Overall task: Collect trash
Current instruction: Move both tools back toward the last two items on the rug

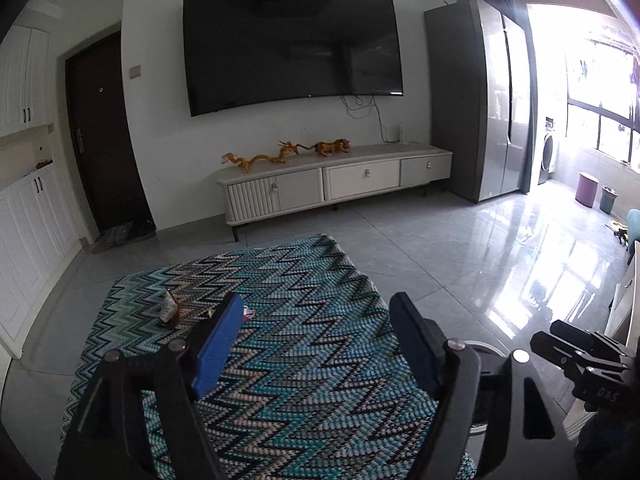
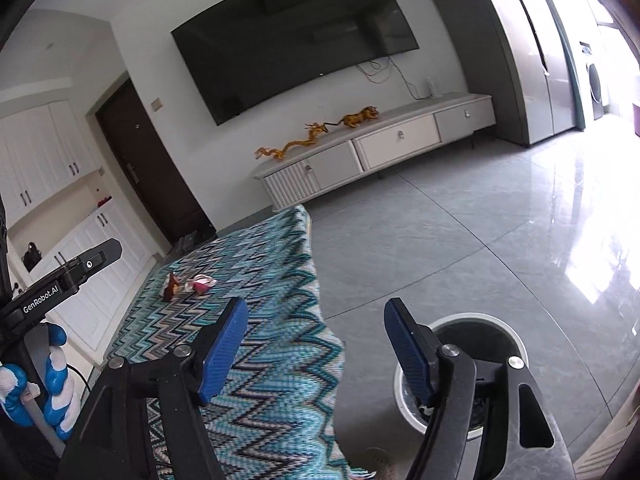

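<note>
Living room, 2 fisheye views. Left gripper [image 1: 316,344] at bottom centre, jaws spread wide, holding nothing, above a zigzag rug [image 1: 304,280]. Crumpled wrappers [image 1: 170,307] on the rug at lower left, partly hidden behind a blue finger pad [image 1: 218,346]. Right gripper [image 2: 316,346] likewise wide open and empty. Same wrappers [image 2: 188,285] small at centre left, labels unreadable. White bin [image 2: 404,376] at lower right on the tile floor, partly blocked by the finger, contents indistinct. Window glare washing out the right edge.

1. Grey tiled floor [image 2: 460,240], glossy.
2. Zigzag blue rug [image 1: 288,340] lies on it.
3. Brown wrapper [image 1: 170,308] and pink-white wrapper [image 2: 202,283] on rug, 10 o'clock.
4. White bin [image 2: 404,392] on floor, 4 o'clock of rug.
</note>
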The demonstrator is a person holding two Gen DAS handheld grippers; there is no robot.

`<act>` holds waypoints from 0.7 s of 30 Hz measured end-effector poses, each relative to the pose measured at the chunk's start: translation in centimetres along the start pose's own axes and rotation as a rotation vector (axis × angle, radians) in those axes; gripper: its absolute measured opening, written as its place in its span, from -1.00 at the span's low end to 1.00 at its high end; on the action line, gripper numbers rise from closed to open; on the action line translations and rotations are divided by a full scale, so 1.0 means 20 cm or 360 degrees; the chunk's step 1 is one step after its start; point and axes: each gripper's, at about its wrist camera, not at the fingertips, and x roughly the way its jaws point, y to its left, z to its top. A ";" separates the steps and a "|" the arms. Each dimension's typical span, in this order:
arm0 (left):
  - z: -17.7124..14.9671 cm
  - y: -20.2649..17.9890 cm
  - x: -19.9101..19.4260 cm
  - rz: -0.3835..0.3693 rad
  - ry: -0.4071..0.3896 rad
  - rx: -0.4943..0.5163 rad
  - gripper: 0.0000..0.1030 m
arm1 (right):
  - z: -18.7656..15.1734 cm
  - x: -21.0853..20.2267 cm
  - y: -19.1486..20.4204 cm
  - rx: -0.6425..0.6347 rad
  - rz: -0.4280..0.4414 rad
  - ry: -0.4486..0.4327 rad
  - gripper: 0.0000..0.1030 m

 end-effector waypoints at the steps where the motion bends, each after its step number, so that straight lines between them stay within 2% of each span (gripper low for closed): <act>1: -0.01 0.02 -0.03 0.0010 -0.0013 -0.0007 0.45 | 0.00 0.00 0.03 -0.0016 0.0007 0.0000 0.39; 6: -0.03 0.13 -0.12 0.0066 -0.0067 -0.0047 0.48 | 0.00 -0.01 0.19 -0.0109 0.0031 0.0002 0.46; 21: -0.09 0.54 -0.29 0.0174 -0.0182 -0.0215 0.49 | 0.03 0.01 0.64 -0.0375 0.0098 0.0019 0.47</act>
